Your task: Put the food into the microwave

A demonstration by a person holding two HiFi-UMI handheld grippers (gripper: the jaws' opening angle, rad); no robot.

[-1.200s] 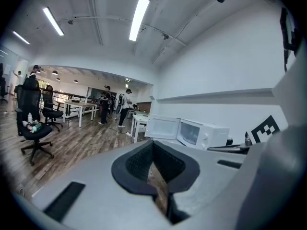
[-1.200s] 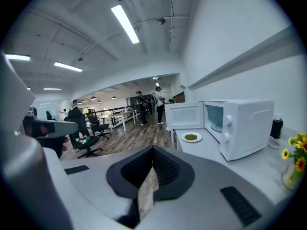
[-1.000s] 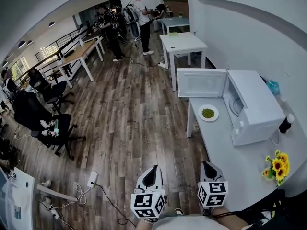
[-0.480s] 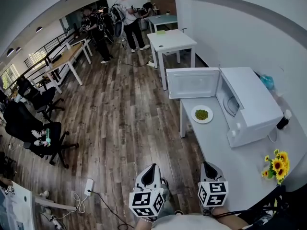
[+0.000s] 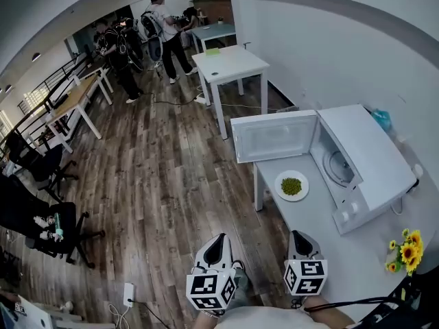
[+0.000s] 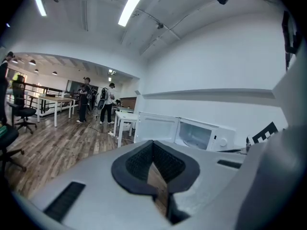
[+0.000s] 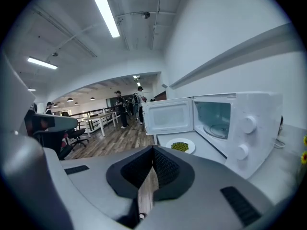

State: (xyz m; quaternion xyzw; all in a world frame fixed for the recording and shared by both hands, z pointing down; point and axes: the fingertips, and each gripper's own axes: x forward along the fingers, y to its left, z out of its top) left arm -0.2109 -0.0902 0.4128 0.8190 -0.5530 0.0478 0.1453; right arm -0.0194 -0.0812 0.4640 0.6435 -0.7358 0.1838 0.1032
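Note:
A white plate of green peas [image 5: 291,186] lies on the white table [image 5: 309,225], just in front of the white microwave [image 5: 363,160]. The microwave's door [image 5: 274,136] is swung wide open to the left, and its glass turntable [image 5: 339,168] is bare. My left gripper [image 5: 214,251] and right gripper [image 5: 300,242] are held low and close to my body, well short of the plate, both shut and empty. In the right gripper view, past the right gripper [image 7: 153,150], the plate [image 7: 180,146] sits before the microwave [image 7: 240,123]. The left gripper [image 6: 153,143] points toward the microwave [image 6: 201,134].
Yellow sunflowers [image 5: 406,254] stand at the table's near right end. Another white table [image 5: 230,64] stands farther along the wall. Several people [image 5: 161,26] stand at the room's far end. Office chairs [image 5: 34,218] sit at the left, and a power strip [image 5: 128,295] lies on the wood floor.
The view has moved toward the table: the microwave and plate sit lower and closer in the head view. Both grippers hold the same shut pose near my body.

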